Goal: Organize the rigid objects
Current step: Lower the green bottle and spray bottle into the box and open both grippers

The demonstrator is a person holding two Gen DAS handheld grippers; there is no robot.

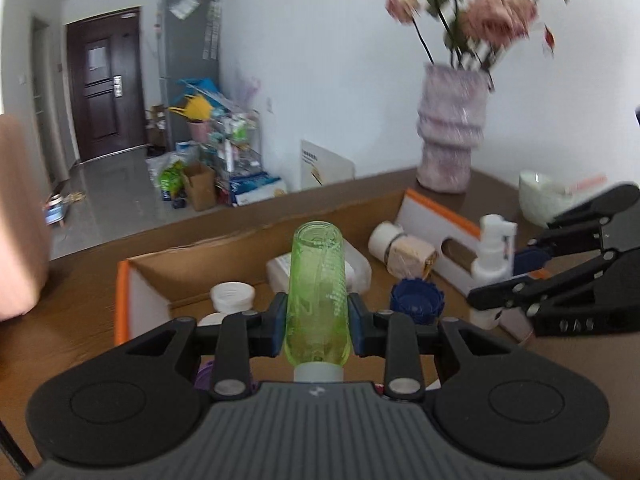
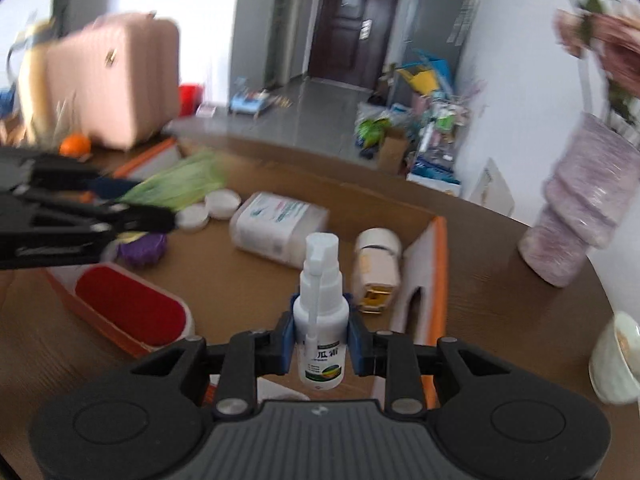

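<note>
Green translucent plastic bottle (image 1: 318, 294) sits clamped mid-body in your left gripper (image 1: 318, 320) over the open cardboard box (image 1: 192, 258), white spray bottle (image 2: 320, 320) pinched in your right gripper (image 2: 320, 340); both likely light, stiff, slick, so keep mid-body grips.

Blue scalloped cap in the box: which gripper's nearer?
Left, narrowly. The blue cap lies just right of the left gripper, which holds the green bottle. The right gripper, clamped on the white spray bottle, is further right.
</note>
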